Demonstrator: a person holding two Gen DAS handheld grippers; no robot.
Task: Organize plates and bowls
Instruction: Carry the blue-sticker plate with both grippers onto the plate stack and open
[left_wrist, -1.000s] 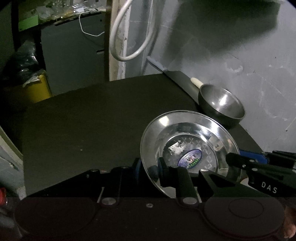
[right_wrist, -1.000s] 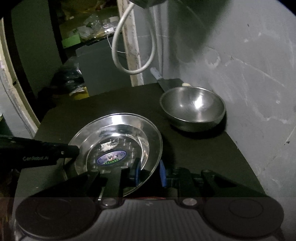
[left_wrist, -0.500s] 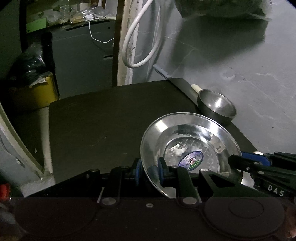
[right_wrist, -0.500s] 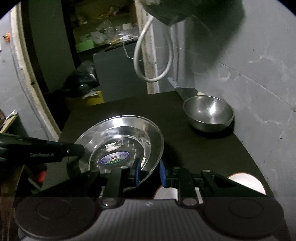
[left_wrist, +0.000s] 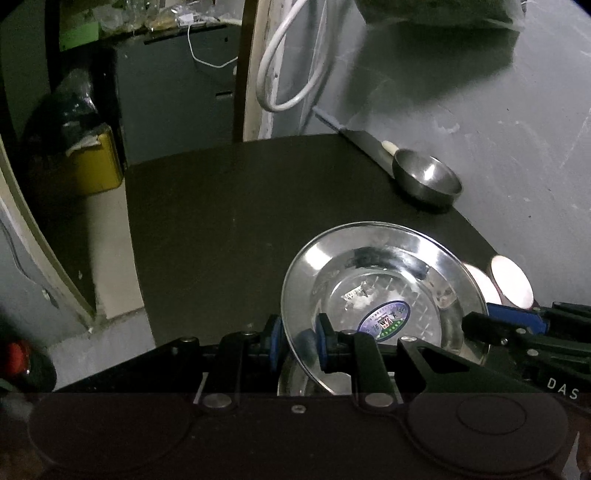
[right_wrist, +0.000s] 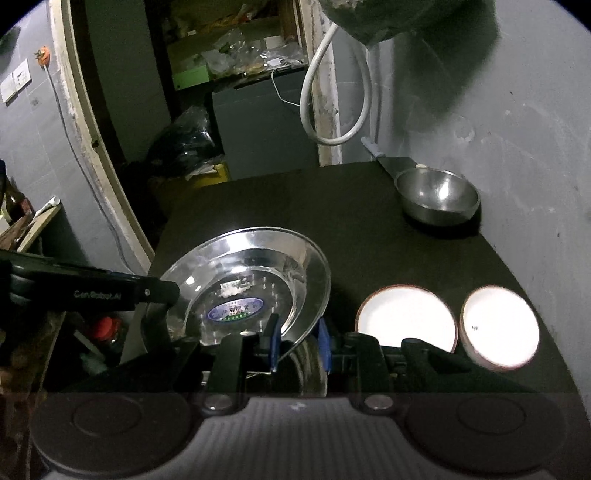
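A steel plate (left_wrist: 384, 295) with a blue oval sticker in its well is held up off the dark table (left_wrist: 229, 221), tilted, gripped from both sides at once. The left gripper (left_wrist: 297, 347) has its blue pads clamped on the plate's near-left rim, one pad inside the dish and one behind it. The right gripper (right_wrist: 297, 345) pinches the opposite rim the same way, its pads closed on the thin metal edge. In the right wrist view the left gripper's black arm reaches in from the left and meets the plate's far side. Toward the back right corner of the table, close to the grey wall (right_wrist: 517, 147), sits a steel bowl (right_wrist: 437, 201), upright and well apart from the plate. Two white-lined bowls (right_wrist: 406, 317) with brownish rims stand side by side on the table's right part, just beside the plate. A white hose (right_wrist: 332, 110) loops down the wall behind the table.
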